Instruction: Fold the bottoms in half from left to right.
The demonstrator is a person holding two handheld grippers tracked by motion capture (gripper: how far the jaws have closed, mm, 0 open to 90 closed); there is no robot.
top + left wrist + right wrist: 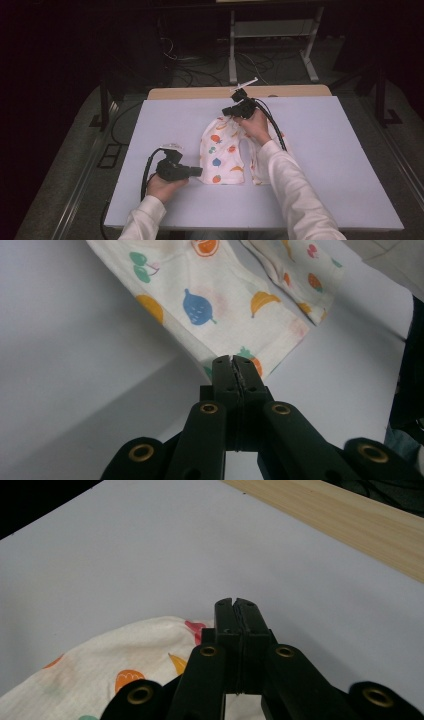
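A white garment [222, 150] printed with coloured fruit lies in the middle of the pale table [330, 165], its two legs pointing toward the person. My left gripper [199, 171] is at the garment's near left corner. In the left gripper view its jaws [233, 360] are pressed together over the hem of the garment [215, 300], and I see no fabric between them. My right gripper [226, 111] hovers at the garment's bunched far end. In the right gripper view its jaws [235, 602] are shut, with the garment [110, 665] lying below and behind the tips.
A wooden strip [200, 92] runs along the table's far edge, also seen in the right gripper view [350, 525]. Beyond it stand a metal frame [232, 50] and loose cables on the dark floor. Bare table surface spreads left and right of the garment.
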